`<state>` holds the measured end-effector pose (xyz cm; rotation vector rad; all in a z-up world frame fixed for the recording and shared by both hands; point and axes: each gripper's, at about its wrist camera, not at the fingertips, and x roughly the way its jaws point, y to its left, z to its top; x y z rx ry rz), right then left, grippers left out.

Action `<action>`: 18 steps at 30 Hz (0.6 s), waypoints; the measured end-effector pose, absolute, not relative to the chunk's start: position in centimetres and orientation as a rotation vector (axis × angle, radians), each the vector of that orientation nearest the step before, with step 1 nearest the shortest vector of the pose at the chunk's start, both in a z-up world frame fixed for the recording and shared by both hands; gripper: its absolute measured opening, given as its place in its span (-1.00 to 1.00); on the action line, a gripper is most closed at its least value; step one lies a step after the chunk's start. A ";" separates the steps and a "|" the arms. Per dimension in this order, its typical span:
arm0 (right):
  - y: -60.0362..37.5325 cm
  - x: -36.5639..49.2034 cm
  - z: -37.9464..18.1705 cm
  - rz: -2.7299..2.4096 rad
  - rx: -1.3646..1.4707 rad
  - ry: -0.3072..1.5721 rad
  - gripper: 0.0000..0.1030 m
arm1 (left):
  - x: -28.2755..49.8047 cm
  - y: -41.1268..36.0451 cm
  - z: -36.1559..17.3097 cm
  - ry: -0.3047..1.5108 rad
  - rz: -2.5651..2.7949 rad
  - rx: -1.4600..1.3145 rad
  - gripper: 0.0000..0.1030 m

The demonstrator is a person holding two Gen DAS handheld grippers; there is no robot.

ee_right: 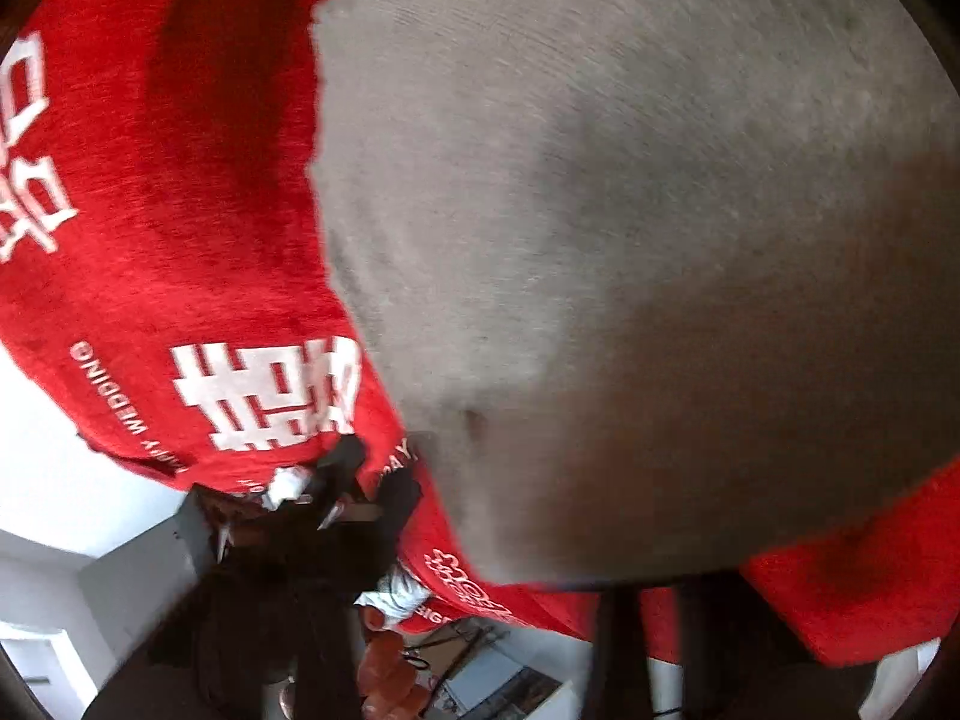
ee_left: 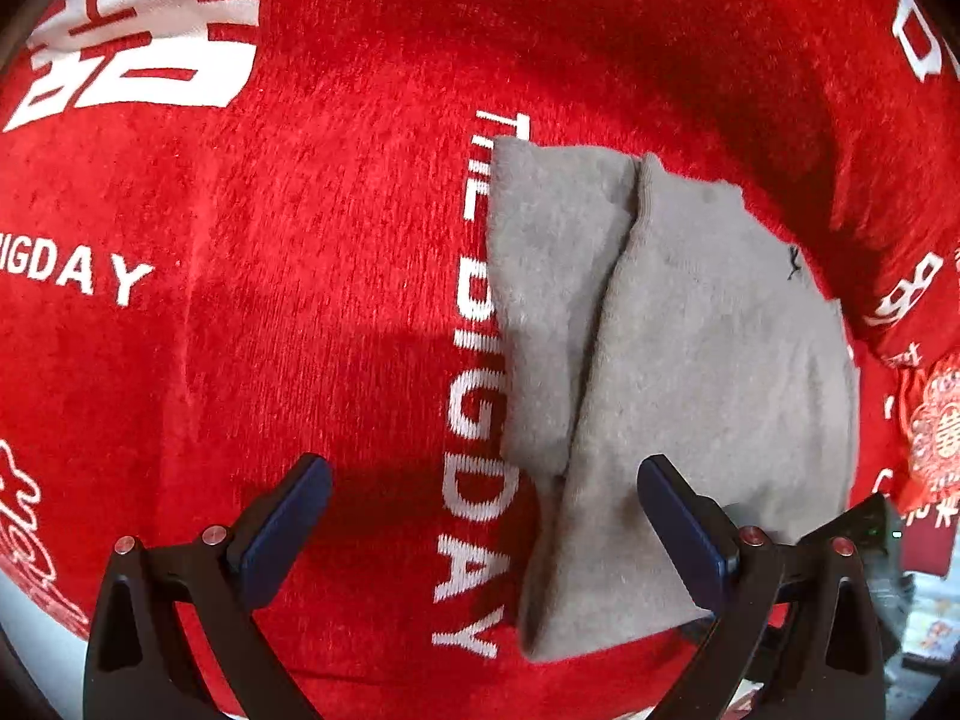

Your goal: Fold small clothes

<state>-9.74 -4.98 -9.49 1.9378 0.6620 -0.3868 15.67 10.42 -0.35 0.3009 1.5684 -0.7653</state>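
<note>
Lying at three o'clock on the red blanket (ee_left: 240,210), the grey garment (ee_left: 690,330) is half folded; left gripper (ee_left: 483,519) hovers wide, empty — right gripper, unseen, apparently clamped on its near edge, presumably for lifting.

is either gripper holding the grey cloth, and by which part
Left gripper is open and holds nothing. Right gripper is shut at the near edge of the grey cloth; the pinch itself is hidden.

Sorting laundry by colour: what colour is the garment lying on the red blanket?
Plain grey garment, clearest in the left wrist view.
</note>
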 end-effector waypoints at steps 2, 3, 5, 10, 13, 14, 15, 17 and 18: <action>-5.3 -9.8 -9.4 -0.352 1.943 0.635 -0.82 | 15.9 10.3 -0.6 1.590 -0.787 0.279 0.98; -5.6 -9.8 -9.1 -0.331 1.934 0.620 -0.82 | 16.0 10.1 -0.9 1.611 -0.801 0.261 0.98; -6.4 -9.7 -7.8 -0.276 1.896 0.584 -0.83 | 16.2 9.9 -1.2 1.642 -0.825 0.222 0.98; -8.4 -9.4 -4.5 -0.201 1.791 0.578 -0.83 | 16.1 7.2 -2.0 1.711 -0.922 0.083 0.98; -8.8 -9.3 -3.6 -0.179 1.756 0.593 -0.83 | 15.7 5.1 -2.6 1.747 -0.965 0.054 0.98; -8.8 -9.2 -3.3 -0.173 1.740 0.606 -0.83 | 15.4 4.4 -2.7 1.752 -0.972 0.061 0.98; -8.7 -9.2 -3.2 -0.168 1.726 0.620 -0.83 | 15.0 3.4 -2.6 1.750 -0.985 0.077 0.98; -8.2 -9.1 -3.3 -0.164 1.702 0.659 -0.83 | 14.2 1.9 -2.3 1.741 -1.018 0.104 0.98; -8.0 -9.1 -3.5 -0.164 1.702 0.672 -0.83 | 13.6 0.9 -2.1 1.727 -1.032 0.139 0.98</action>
